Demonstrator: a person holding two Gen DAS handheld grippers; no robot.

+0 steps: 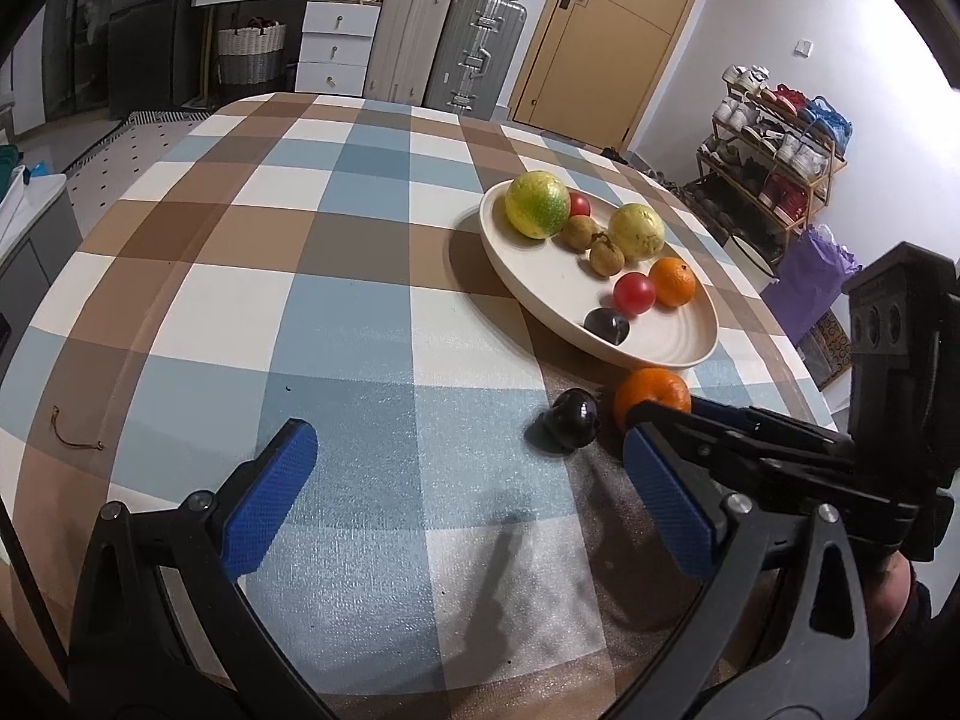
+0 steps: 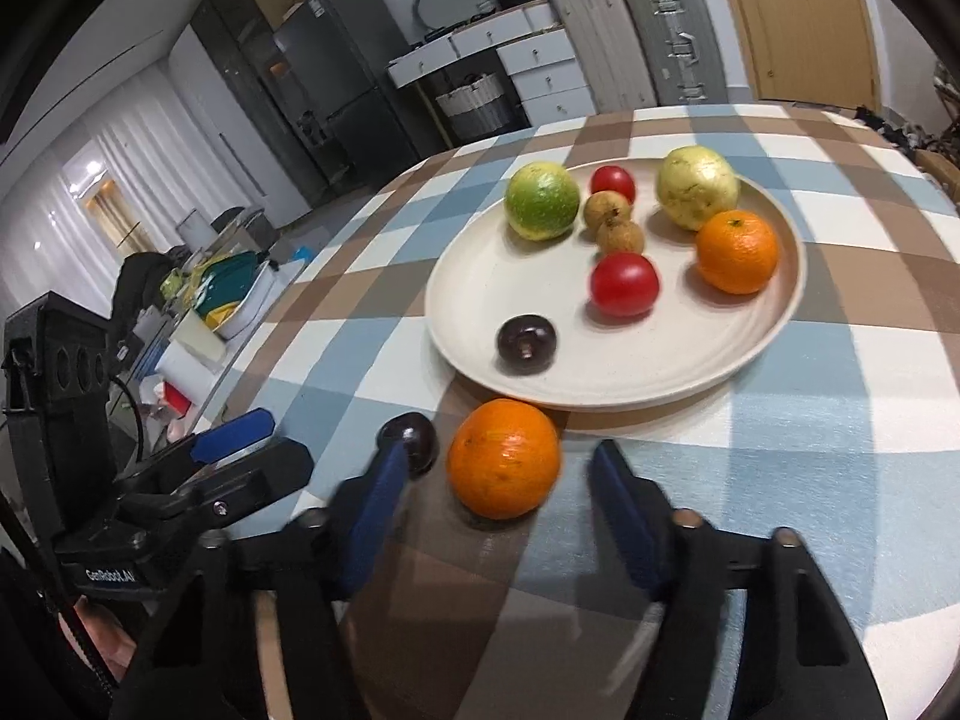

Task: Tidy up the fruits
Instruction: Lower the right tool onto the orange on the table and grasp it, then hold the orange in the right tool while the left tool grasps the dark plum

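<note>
Two fruits are not yet on the plate (image 2: 690, 384): an orange (image 2: 503, 458) and a dark plum (image 2: 413, 435), both resting on the checked cloth of the desk (image 2: 840, 420) just below the plate's near rim, in the lower middle of the right wrist view. Eight fruits already lie on the plate, among them a second orange (image 2: 737, 251) at its right side and another dark plum (image 2: 527, 343) near its lower left edge.

The loose orange sits between the fingers of the right gripper (image 2: 498, 477), nearer their tips than their roots. A clear gap shows between it and the right-hand finger, and the left-hand finger stands just beside it with the loose plum at its tip; the fingers bracket the orange without visibly pressing it, so no grip is made yet. Being round, the orange sets no preferred axis.

In the left wrist view, the left gripper (image 1: 468, 462) stands wide apart and empty over bare cloth at the lower centre, with the plum (image 1: 575, 418) and orange (image 1: 651, 399) up and to its right. The right hand is plainly nearer, so the orange looks to be its pick, then a short carry upward in frame onto the plate.
</note>
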